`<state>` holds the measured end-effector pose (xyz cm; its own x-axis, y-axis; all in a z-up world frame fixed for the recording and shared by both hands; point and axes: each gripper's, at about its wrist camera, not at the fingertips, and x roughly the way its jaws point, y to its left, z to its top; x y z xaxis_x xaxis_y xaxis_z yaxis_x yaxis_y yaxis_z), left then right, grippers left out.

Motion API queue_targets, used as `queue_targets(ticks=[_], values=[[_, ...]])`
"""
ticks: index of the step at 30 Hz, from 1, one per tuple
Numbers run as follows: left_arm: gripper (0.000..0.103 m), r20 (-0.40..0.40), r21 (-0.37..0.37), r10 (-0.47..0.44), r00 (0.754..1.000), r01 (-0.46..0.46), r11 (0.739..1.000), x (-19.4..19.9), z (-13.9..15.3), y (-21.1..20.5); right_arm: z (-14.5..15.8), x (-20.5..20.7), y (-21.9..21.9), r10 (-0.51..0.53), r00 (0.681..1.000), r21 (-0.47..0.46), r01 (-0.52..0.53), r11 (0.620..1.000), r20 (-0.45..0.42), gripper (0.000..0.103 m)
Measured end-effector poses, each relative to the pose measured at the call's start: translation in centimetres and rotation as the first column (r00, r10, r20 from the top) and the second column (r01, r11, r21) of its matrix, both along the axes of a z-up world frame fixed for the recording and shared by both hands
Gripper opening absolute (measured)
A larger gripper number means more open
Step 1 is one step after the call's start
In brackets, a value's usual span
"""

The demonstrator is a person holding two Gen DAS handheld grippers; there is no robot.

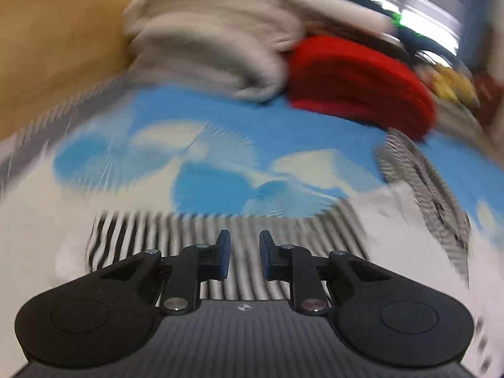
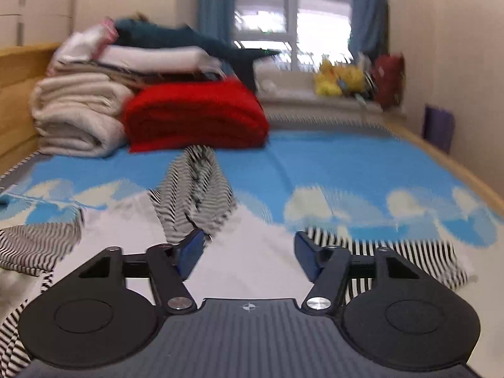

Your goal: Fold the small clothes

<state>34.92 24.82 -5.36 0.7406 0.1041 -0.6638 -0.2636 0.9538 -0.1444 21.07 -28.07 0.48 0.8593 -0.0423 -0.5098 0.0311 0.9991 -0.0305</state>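
A black-and-white striped garment lies spread on the blue-and-white cloud bedspread. In the right wrist view, striped parts lie at the left, the middle, and under the right finger. My right gripper is open and empty, low over the garment. In the blurred left wrist view, my left gripper is open with a narrow gap, just over a striped edge. A striped fold lies at the right.
A folded red blanket and stacked cream blankets sit at the bed's far left, against a wooden bed frame. Yellow plush toys sit by the window. A wall runs along the right.
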Motion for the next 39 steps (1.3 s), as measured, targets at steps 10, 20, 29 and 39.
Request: queue_targets(ticks=[10,20,29,39], values=[[0.034,-0.243,-0.242,0.361,0.900,-0.417,0.876,-1.0,-5.7,12.8,-1.1,3.1,1.5,0.000,0.997,0.000,0.000,1.000,-0.072,0.044],[0.045,-0.293,-0.233,0.407,0.865,-0.477,0.847,-2.0,-6.1,13.3,-1.6,2.8,2.0,0.007,0.993,-0.042,-0.012,0.999,-0.118,0.042],[0.045,-0.283,-0.193,0.422,0.861,-0.482,0.855,-1.5,-6.5,12.5,-2.0,2.2,2.5,0.018,0.990,-0.075,-0.029,0.997,-0.139,0.042],[0.002,-0.167,-0.036,0.395,0.904,-0.405,0.913,-0.5,-3.2,8.8,-2.9,1.6,2.4,0.059,0.983,-0.087,-0.075,0.993,-0.174,0.008]])
